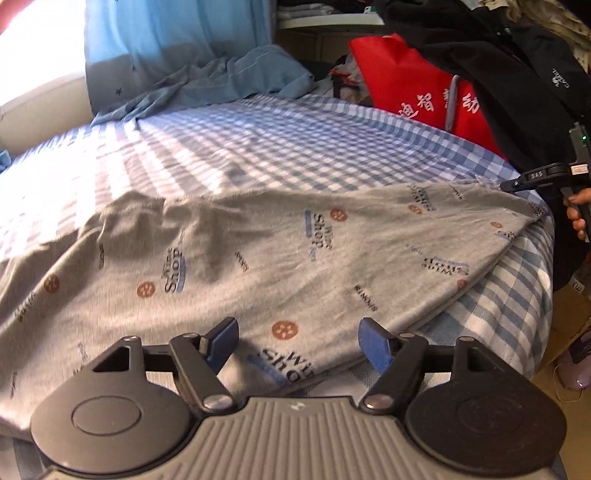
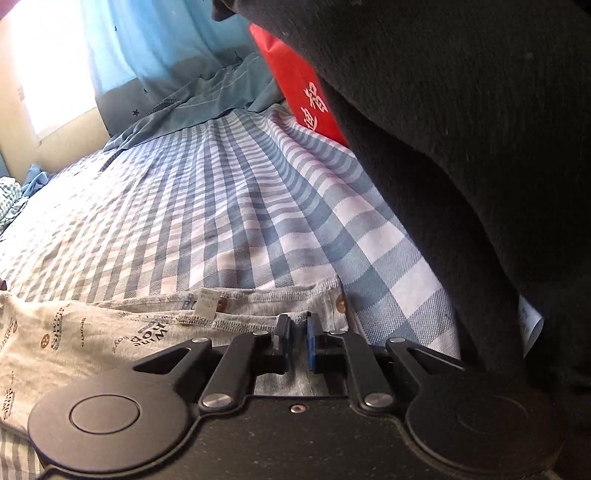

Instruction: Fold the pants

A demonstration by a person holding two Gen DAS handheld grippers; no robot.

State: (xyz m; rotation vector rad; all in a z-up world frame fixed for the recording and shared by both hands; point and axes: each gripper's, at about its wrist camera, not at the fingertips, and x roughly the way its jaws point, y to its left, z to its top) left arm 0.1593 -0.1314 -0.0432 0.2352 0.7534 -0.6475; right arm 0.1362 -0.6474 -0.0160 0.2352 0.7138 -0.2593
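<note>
Behind the right tool [image 2: 299, 341], black fabric [image 2: 480, 147] hides the bedside.

I can't see the pants [image 1: 258, 258] past the left edge; a black coat [image 2: 461, 147] hides the bed's [image 2: 221, 206] right side.

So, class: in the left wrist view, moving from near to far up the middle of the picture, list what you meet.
left gripper → grey printed pants → blue checked bedsheet → crumpled blue-grey garment → light blue curtain
</note>
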